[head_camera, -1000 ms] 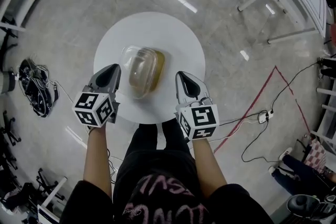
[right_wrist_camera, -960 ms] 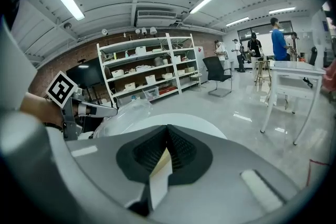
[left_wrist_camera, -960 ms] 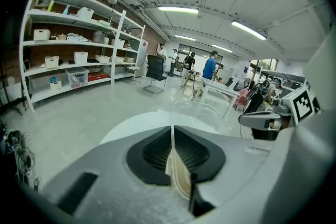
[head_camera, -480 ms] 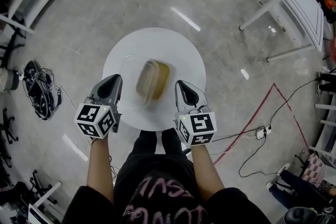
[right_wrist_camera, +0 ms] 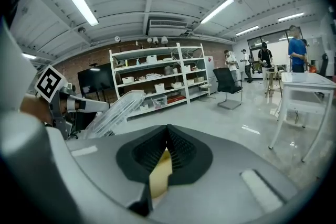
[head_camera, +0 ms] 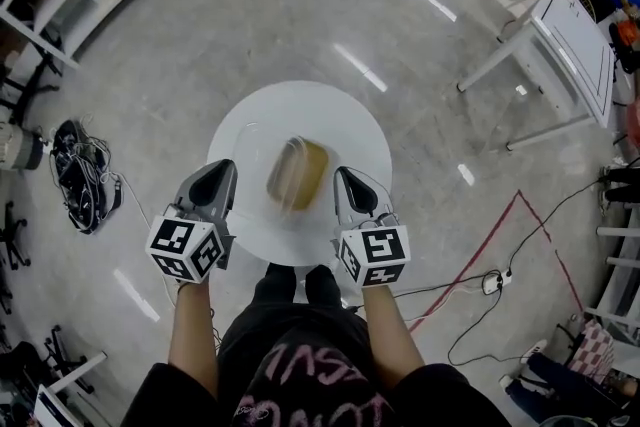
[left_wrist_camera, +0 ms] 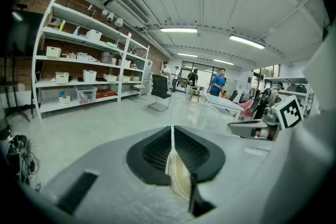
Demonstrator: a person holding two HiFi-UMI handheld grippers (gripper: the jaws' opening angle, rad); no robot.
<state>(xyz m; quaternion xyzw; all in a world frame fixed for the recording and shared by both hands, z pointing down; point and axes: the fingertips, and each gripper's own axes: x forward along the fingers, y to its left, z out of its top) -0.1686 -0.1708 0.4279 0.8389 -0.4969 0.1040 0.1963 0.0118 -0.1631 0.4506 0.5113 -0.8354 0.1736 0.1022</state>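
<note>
— What had changed in that last second?

— The clear lid (right_wrist_camera: 113, 110) had swung up. A second earlier it lay domed over the tan base (head_camera: 298, 173). By this moment it stood tilted open toward the left side of the round white table (head_camera: 330, 110). The right gripper view showed it raked upward just beside the other gripper's marker cube.

— And the jaws?

— Closed, both pairs. The left gripper (left_wrist_camera: 172, 134) was pinched on a thin clear edge, which looked like the lid's rim. The right gripper (right_wrist_camera: 167, 136) was shut on a yellowish sliver of the base. Neither grip had altered (the same slivers sat between the pads a second before).

— Where was the box itself?

— It was between the two grippers, over the near half of the table and closer to its near edge than its far one. It was smeared in the head view, so I took it to be moving. I couldn't tell whether the base rested on the tabletop or hung just above it.

— So what did that amount to?

— By my judgement the box was no longer shut. The left side carried the lid away while the right steadied the base.
</note>
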